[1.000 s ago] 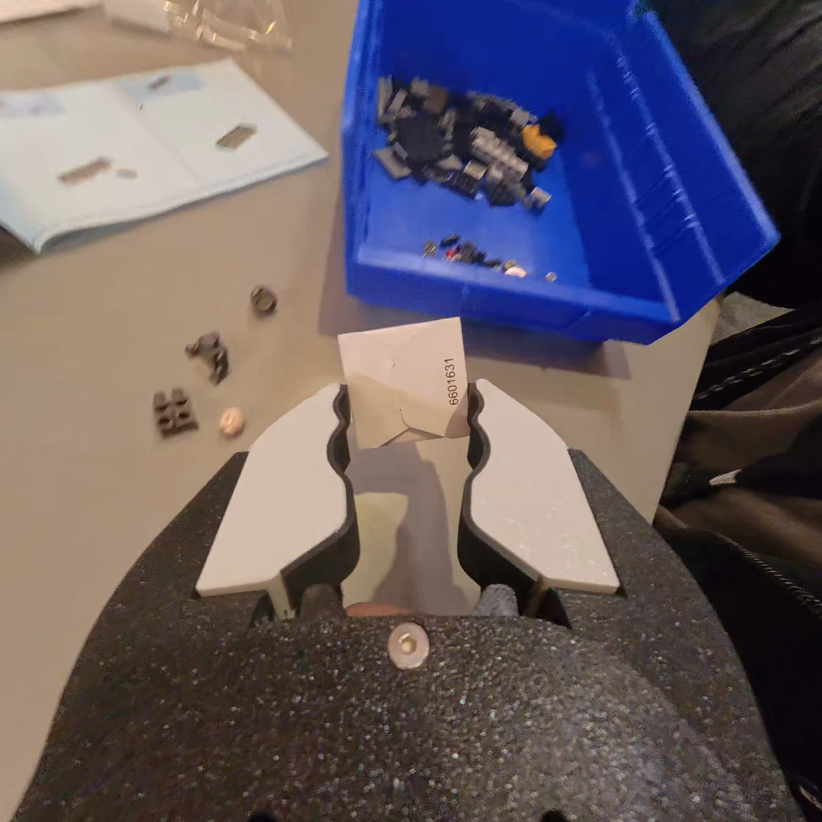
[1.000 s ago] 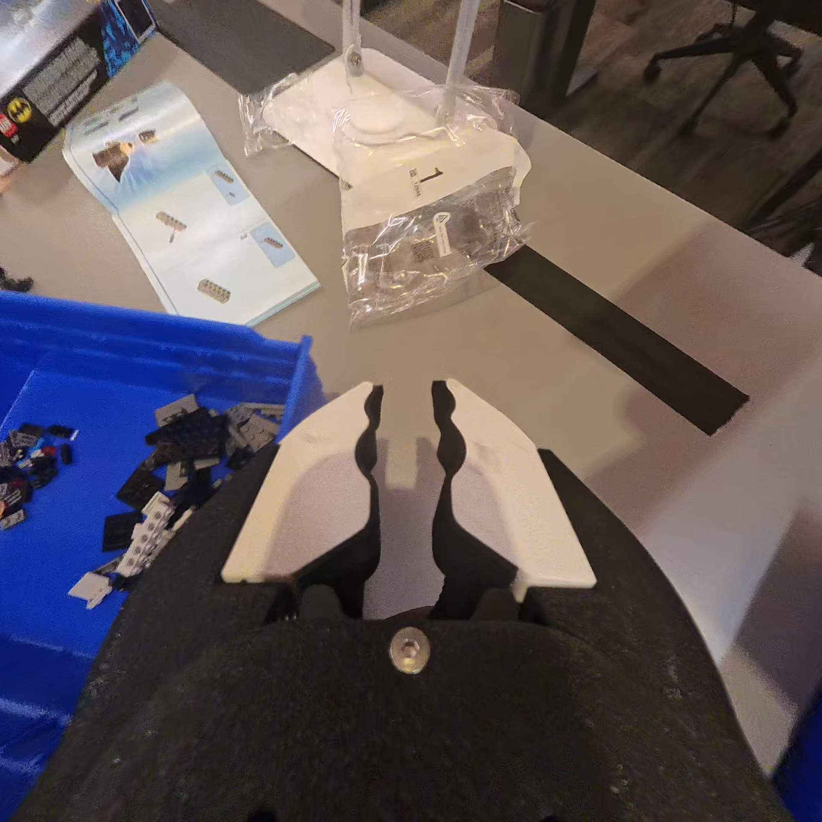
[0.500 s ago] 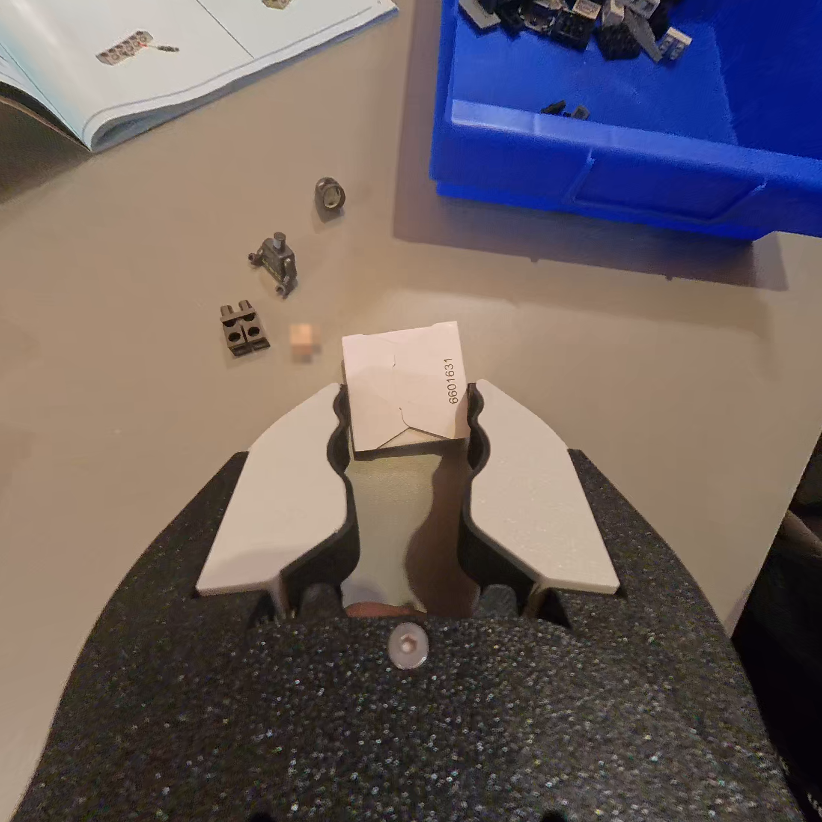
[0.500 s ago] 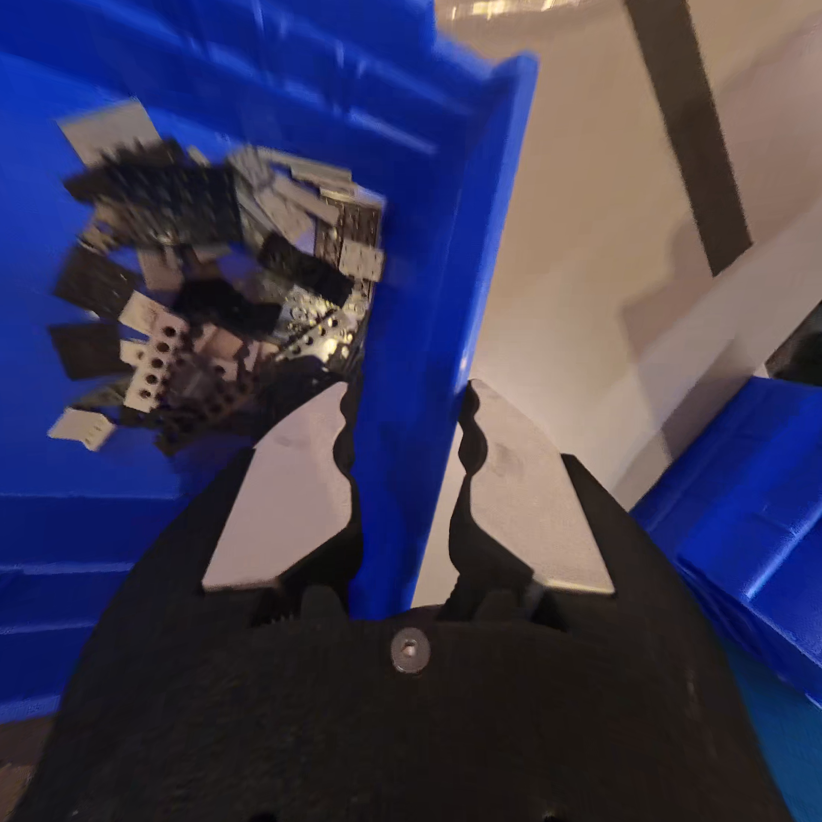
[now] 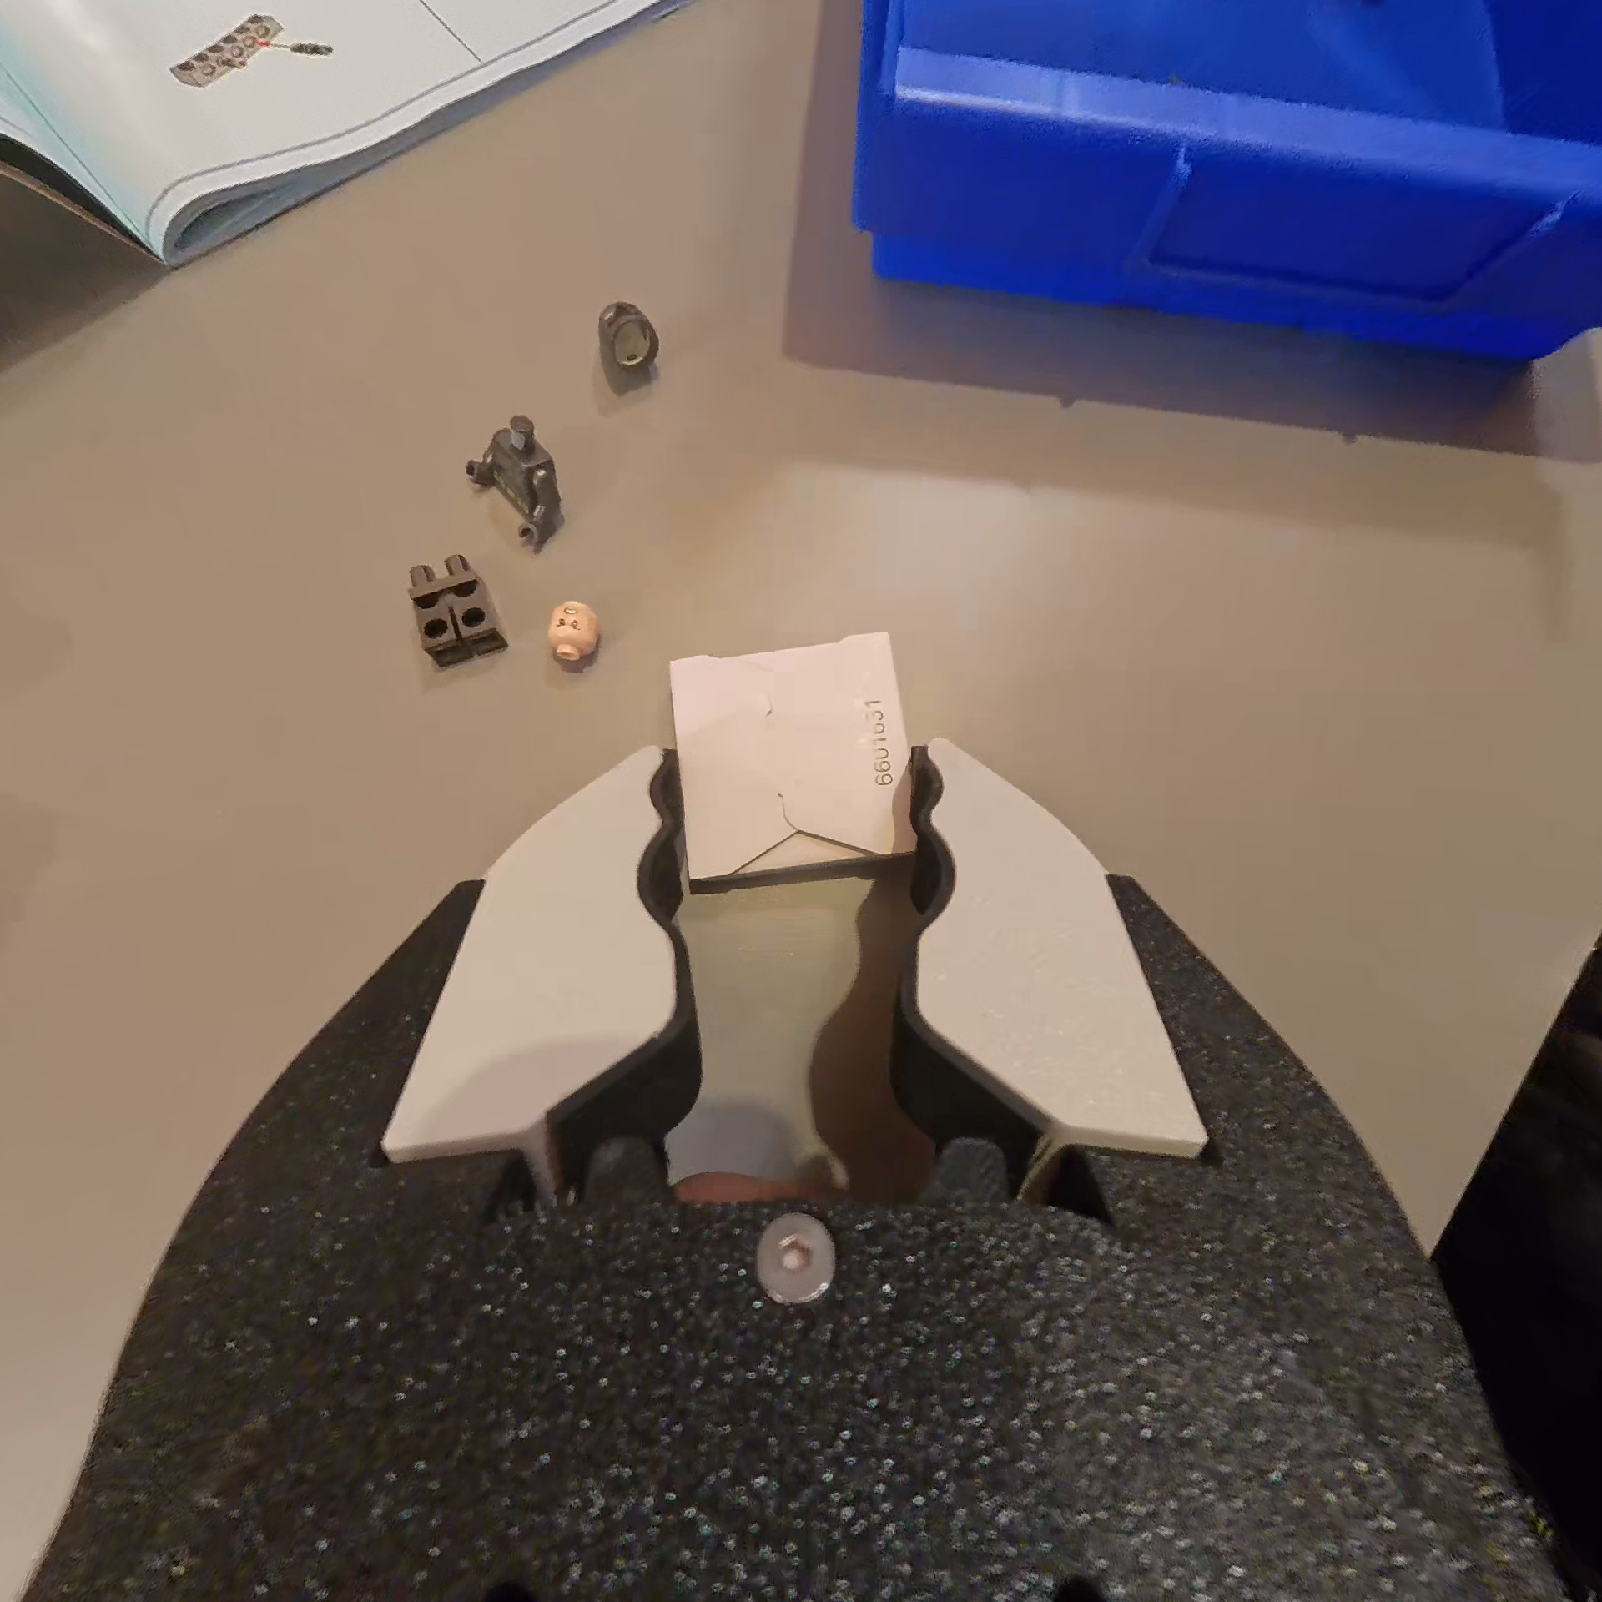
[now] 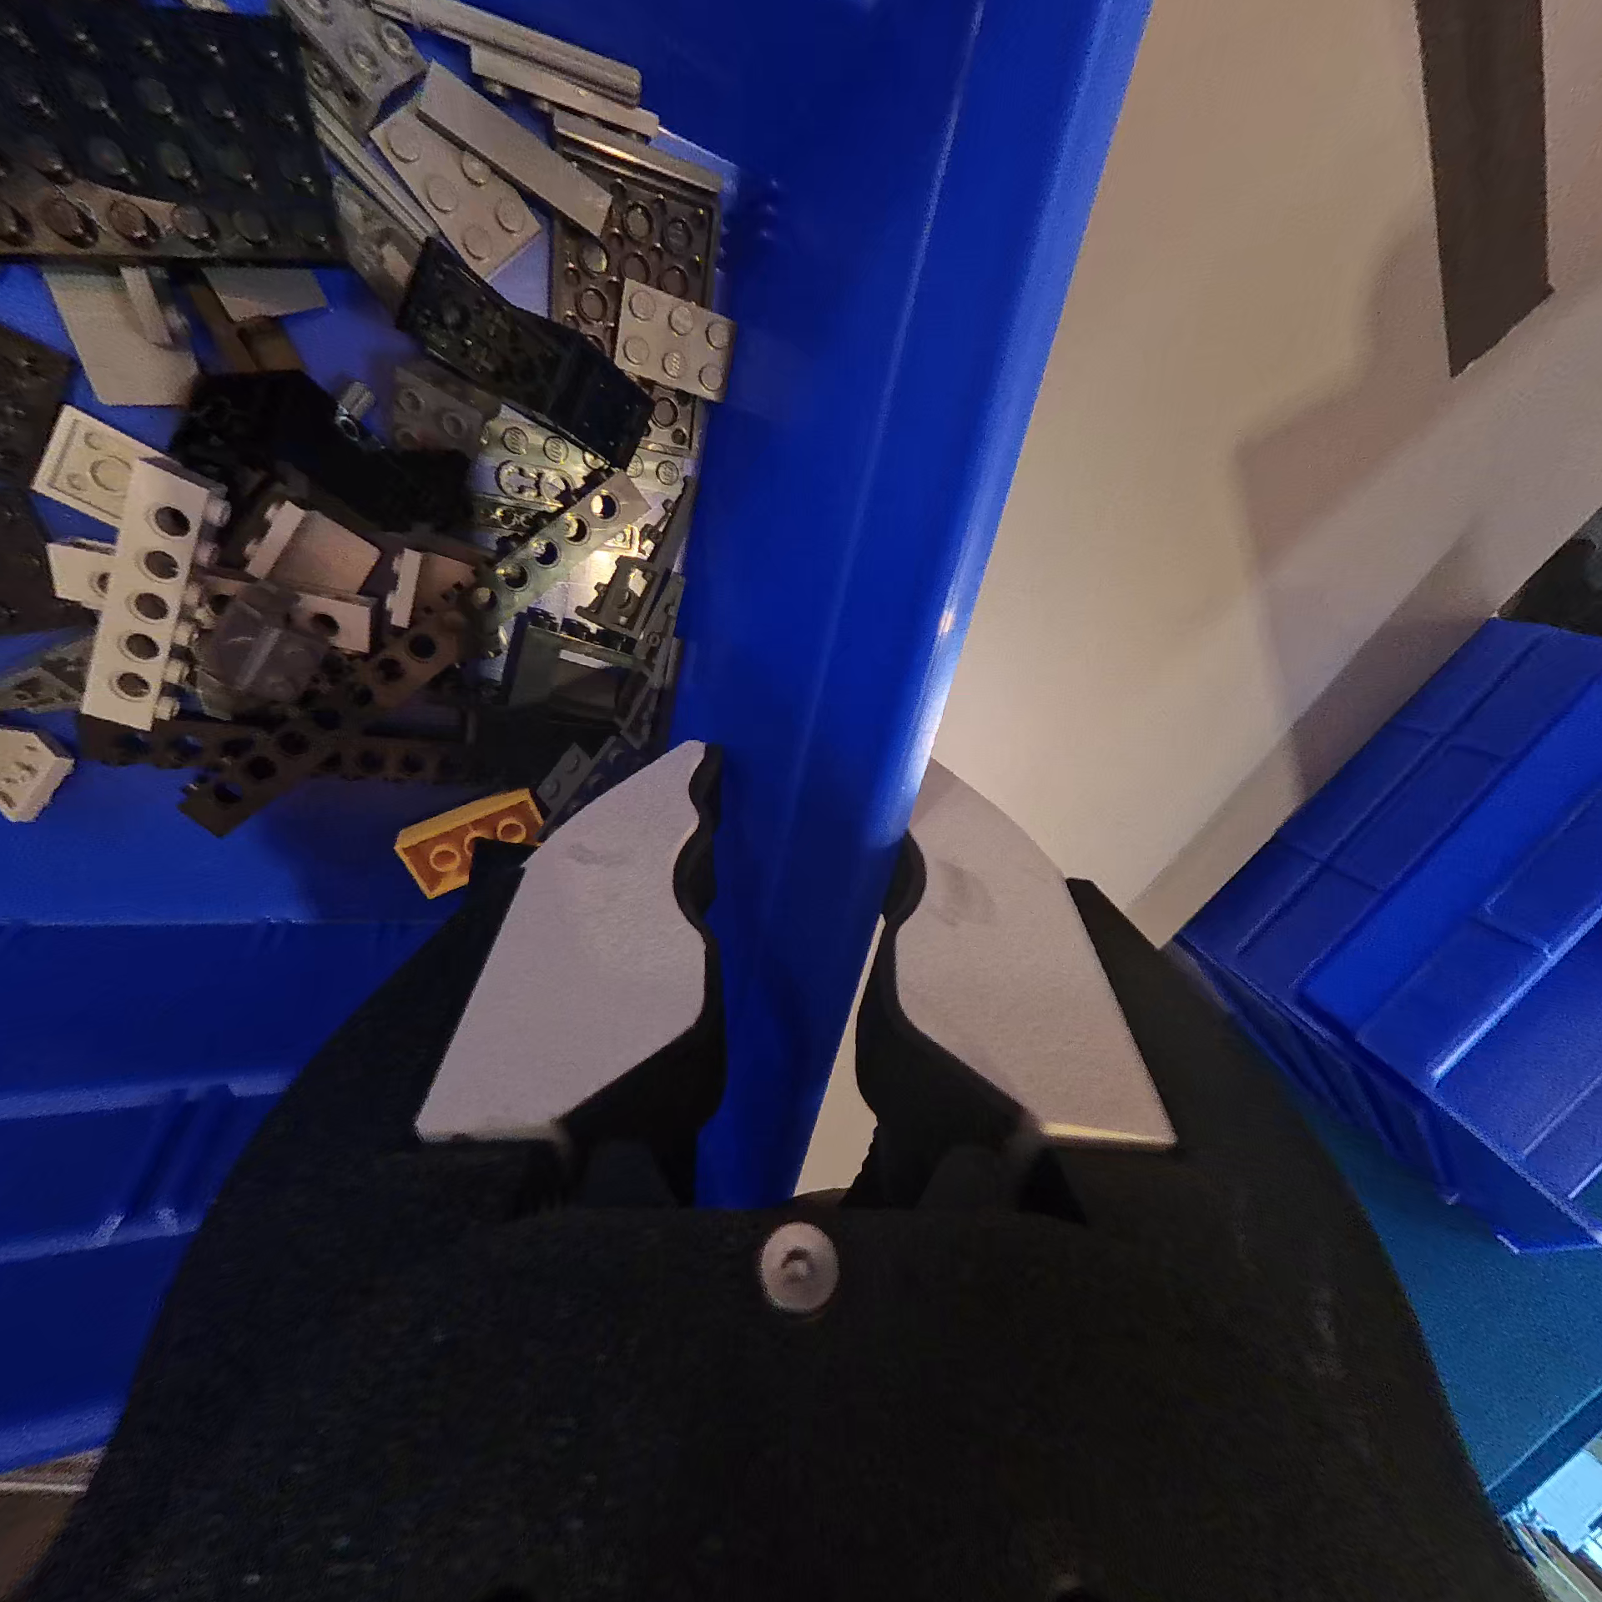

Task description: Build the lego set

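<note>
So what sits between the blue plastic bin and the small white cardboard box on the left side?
Left wrist view: only bare tan tabletop and the blue plastic bin's shadow lie before the small white cardboard box.

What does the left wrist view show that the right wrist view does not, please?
Left only: the left gripper clamped on a white packet, four minifigure parts including legs and a head, and a booklet.

Right only: the right gripper closed on the bin's wall, the brick pile inside, a yellow brick, and a second bin.

Both: the blue bin and the table.
</note>
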Demonstrator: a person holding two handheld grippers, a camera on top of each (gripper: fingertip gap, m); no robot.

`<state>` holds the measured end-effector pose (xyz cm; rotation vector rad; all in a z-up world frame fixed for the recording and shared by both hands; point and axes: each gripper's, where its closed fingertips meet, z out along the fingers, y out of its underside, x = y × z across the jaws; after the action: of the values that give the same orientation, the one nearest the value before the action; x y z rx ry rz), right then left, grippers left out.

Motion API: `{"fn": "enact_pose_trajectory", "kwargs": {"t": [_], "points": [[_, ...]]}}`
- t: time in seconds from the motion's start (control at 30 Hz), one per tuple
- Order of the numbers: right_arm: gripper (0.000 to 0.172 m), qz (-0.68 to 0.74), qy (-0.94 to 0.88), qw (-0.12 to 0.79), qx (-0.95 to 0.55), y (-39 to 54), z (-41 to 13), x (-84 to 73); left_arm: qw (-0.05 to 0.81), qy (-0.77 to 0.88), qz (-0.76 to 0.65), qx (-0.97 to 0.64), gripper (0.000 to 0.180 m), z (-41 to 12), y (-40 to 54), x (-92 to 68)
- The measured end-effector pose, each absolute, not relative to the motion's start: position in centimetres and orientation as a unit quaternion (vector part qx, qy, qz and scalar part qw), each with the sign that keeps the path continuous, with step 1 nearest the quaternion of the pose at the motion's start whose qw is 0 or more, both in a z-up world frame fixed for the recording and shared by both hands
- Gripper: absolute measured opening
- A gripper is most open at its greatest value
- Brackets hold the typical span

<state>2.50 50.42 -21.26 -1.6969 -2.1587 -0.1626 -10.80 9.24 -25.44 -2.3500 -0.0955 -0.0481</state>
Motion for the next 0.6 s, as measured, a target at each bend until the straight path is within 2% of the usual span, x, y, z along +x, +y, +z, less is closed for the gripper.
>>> {"fn": "enact_pose_trajectory", "kwargs": {"t": [0.33,0.47,0.6], "points": [[0.041,-0.102,-0.769,0.231,-0.588,57.2,-20.7,4.0,0.385,-0.031,-0.022,-0.922,0.051,-25.4,9.5,-9.1],[0.036,-0.108,-0.749,0.295,-0.583,56.7,-18.2,3.6,0.384,-0.029,-0.023,-0.922,0.051,-25.4,9.9,-8.7],[0.043,-0.062,-0.724,0.341,-0.596,52.9,-15.3,3.8,0.383,-0.025,-0.025,-0.923,0.051,-25.5,10.3,-8.3]]}}
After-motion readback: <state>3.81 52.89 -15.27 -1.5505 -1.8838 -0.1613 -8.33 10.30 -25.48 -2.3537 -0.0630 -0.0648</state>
